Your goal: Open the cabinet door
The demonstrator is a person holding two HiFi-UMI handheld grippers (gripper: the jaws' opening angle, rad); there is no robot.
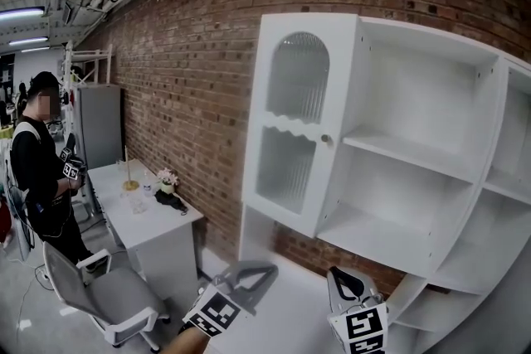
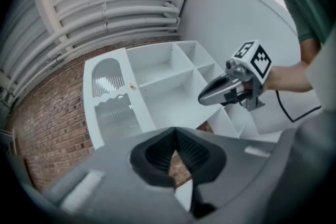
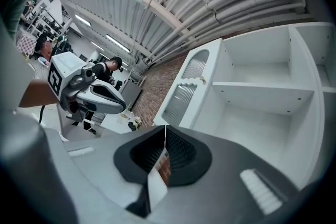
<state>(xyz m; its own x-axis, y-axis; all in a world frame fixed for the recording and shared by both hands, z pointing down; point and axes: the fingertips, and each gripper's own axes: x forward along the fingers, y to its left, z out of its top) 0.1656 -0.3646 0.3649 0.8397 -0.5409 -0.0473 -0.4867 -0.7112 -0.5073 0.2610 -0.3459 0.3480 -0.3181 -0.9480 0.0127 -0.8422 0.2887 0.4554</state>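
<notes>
Both clenched on nothing, the left gripper (image 1: pixel 259 271) and right gripper (image 1: pixel 342 279) sat low and near. The upright cabinet door (image 1: pixel 292 120) stood farther ahead and above, its right-edge knob (image 1: pixel 326 140) nearer the right gripper.

We see a red brick wall (image 1: pixel 182 54) across the middle. Long lights (image 1: pixel 21 12) glow at the upper left. At the lower left, a white bench (image 1: pixel 158 225) and a grey chair (image 1: pixel 108 294) stand on the grey floor (image 1: pixel 25 319).
</notes>
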